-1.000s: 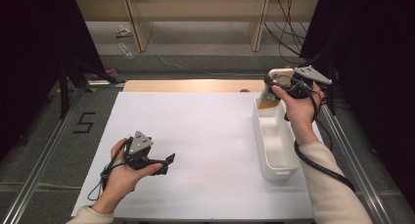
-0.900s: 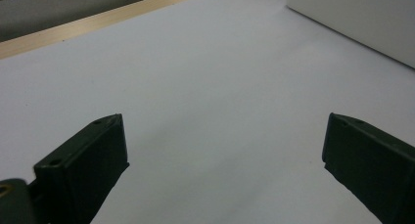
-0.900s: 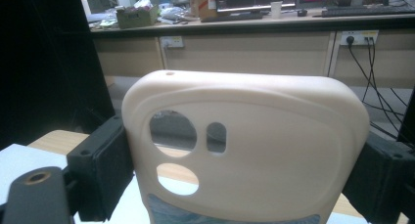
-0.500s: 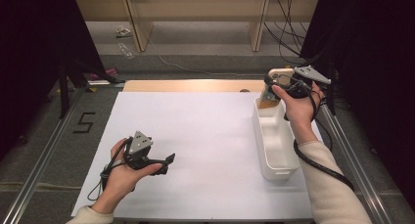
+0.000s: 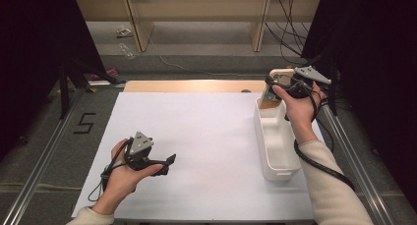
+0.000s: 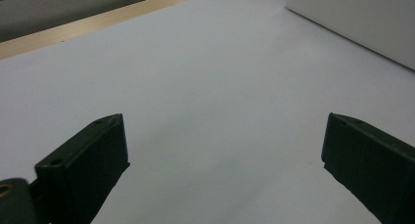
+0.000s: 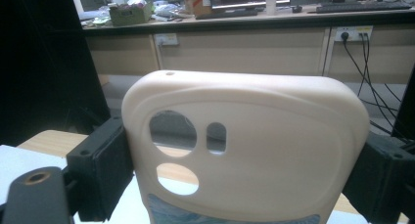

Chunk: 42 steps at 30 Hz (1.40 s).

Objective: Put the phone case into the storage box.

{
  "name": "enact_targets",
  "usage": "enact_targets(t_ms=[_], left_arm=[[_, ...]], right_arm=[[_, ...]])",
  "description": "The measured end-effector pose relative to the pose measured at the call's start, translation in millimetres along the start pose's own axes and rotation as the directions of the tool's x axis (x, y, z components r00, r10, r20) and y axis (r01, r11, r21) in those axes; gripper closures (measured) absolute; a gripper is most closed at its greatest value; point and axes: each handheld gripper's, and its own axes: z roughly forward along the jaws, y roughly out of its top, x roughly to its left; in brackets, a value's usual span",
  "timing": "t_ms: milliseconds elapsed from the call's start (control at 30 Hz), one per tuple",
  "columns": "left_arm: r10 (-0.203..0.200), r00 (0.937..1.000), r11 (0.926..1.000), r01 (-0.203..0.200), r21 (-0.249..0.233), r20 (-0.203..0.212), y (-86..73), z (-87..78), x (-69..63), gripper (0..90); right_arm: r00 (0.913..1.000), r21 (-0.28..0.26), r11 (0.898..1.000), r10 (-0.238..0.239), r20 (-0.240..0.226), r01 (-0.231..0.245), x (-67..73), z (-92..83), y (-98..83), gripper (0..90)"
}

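Right gripper [image 5: 278, 87], raised above the far end of the white bin [image 5: 277, 158]; its jaws are seen in the right gripper view clamped on the two long edges of a cream phone case [image 7: 244, 150], the pads pressed flat against its sides. The case is held upright, its camera cut-outs facing the lens and a patterned band visible along its lower edge; in the high view the case [image 5: 272, 90] is shown in the air over the bin's far rim, not yet resting on anything.

Left gripper [image 5: 164, 162], held low over the near left part of the white table sheet [image 5: 196, 131]; its jaws are spread wide with nothing between them, bare sheet being seen between the pads in the left gripper view, with the bin's side wall [image 6: 362, 23] at the upper right.

The bin is placed lengthwise along the right edge of the sheet; its interior appears bare, as far as can be told from above. A strip of wooden board [image 5: 196, 86] is exposed beyond the sheet's far edge.

Progress, as judged: the case has been grasped and brought over the bin; lowering into the bin and release remain to be done; no part is taken by the left gripper at this stage.
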Motion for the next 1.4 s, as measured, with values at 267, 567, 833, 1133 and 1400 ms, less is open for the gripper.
enact_targets(t_ms=[267,567,833,1133,1400], left_arm=[[-0.002,1.0000,1.0000,0.002,-0.001,0.000,0.0,-0.1,-0.3,2.8],[-0.005,1.0000,1.0000,0.005,-0.001,0.001,-0.3,0.5,-0.9,2.8],[-0.004,1.0000,1.0000,0.004,-0.001,0.001,-0.5,0.8,-1.0,3.0],[0.002,1.0000,1.0000,-0.002,0.002,0.005,-0.6,1.0,-1.7,3.0],[0.000,1.0000,1.0000,0.000,0.005,0.007,-1.4,1.7,-2.8,3.0]], right_arm=[[1.0000,0.003,1.000,0.007,0.007,-0.007,-2.3,1.6,0.2,12.5],[0.9999,0.004,1.000,0.010,0.010,-0.010,-3.4,5.0,-0.8,12.5],[0.9999,0.008,1.000,0.004,0.014,-0.004,-3.0,7.4,-2.0,12.5],[0.9998,0.014,1.000,0.001,0.019,-0.002,-3.7,7.7,-3.4,12.5],[0.9998,0.031,1.000,-0.005,0.021,0.005,-2.2,10.4,-5.7,12.6]])
